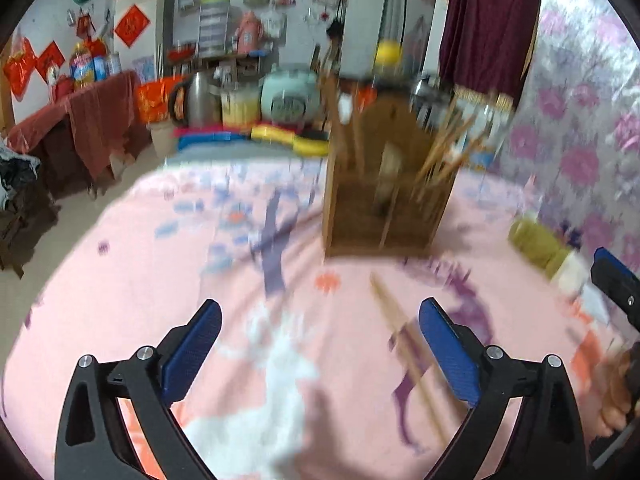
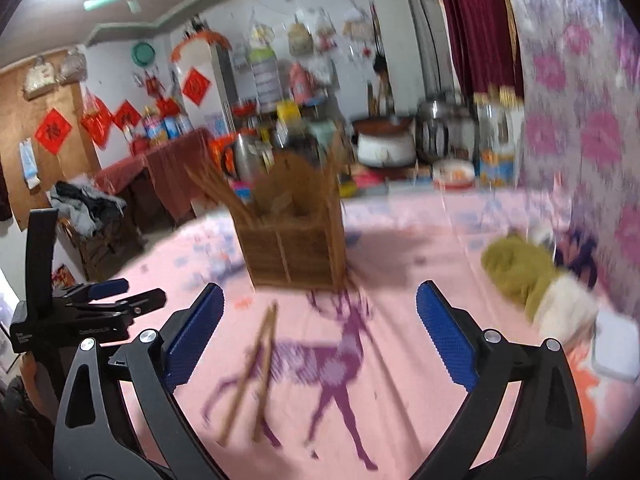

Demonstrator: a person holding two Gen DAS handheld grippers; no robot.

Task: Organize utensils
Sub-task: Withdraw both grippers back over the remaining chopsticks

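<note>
A wooden utensil holder with several chopsticks standing in it sits on the pink deer-print cloth. In the right wrist view the same holder stands ahead of me. A loose pair of wooden chopsticks lies on the cloth between the holder and my right gripper, whose jaws are wide open and empty. In the left wrist view the chopsticks lie just inside the right finger of my left gripper, which is also open with nothing held. The other gripper shows at each view's edge.
An olive and white cloth bundle lies at the right by the floral wall. A white flat object lies near it. Beyond the table's far edge stand kettles, pots and jars. Both views are motion-blurred.
</note>
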